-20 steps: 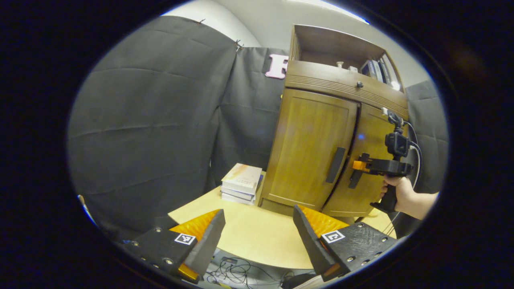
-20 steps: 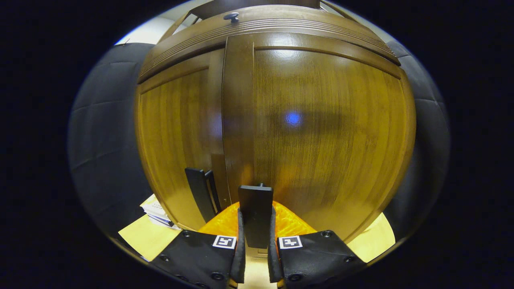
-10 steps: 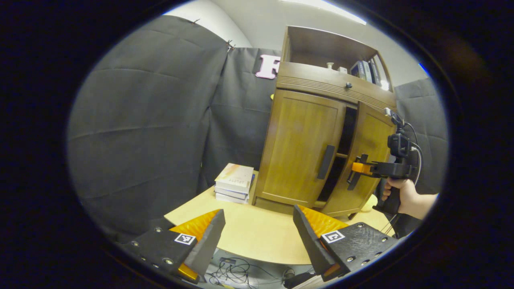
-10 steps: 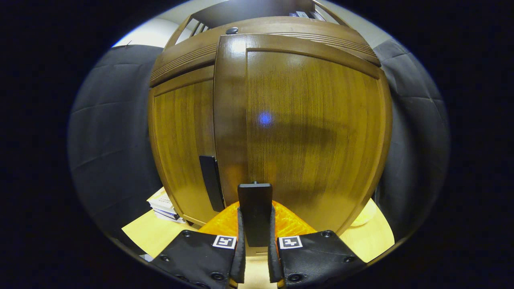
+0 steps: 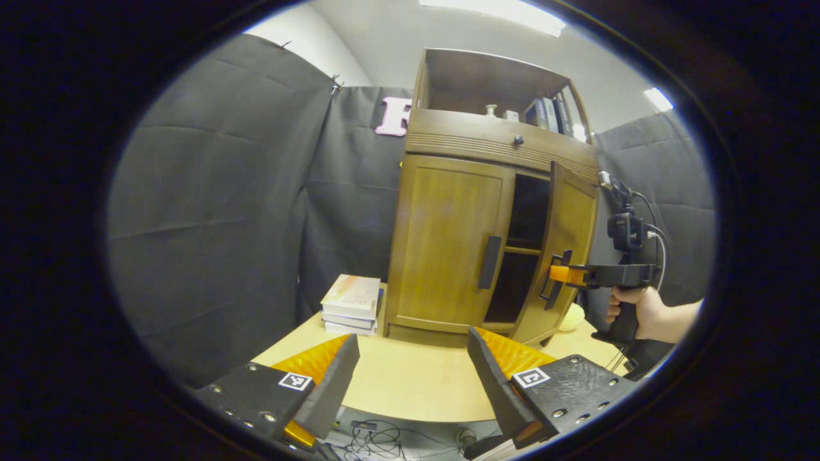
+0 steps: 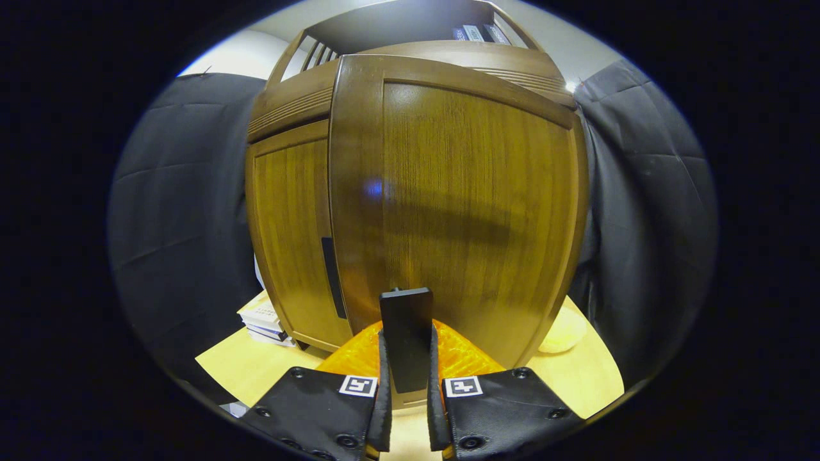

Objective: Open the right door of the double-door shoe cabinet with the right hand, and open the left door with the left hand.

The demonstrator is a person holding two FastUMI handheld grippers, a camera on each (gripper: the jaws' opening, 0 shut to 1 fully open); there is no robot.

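Observation:
A brown wooden shoe cabinet [image 5: 487, 150] stands on the pale table [image 5: 410, 378]. Its left door [image 5: 448, 243] is closed, with a dark vertical handle [image 5: 491, 261]. The right door [image 5: 567, 246] is swung partly open, and dark shelves show in the gap. In the right gripper view, my right gripper [image 6: 406, 358] is shut on the right door's dark handle [image 6: 405, 333], close against the door panel [image 6: 461, 205]. The left gripper view shows that gripper [image 5: 558, 276] held by a hand [image 5: 640, 314]. My left gripper [image 5: 410, 378] is open over the table's near edge, well short of the cabinet.
A stack of books [image 5: 351, 303] lies on the table left of the cabinet. A pale yellow object [image 6: 562, 333] rests on the table beside the cabinet's right side. Books [image 5: 544, 115] stand on the cabinet's top shelf. Cables [image 5: 378, 438] hang below the table's front edge.
The right door has swung from nearly closed to partly open, pulled by my right gripper. My left gripper stays open; its view has drawn back from the cabinet.

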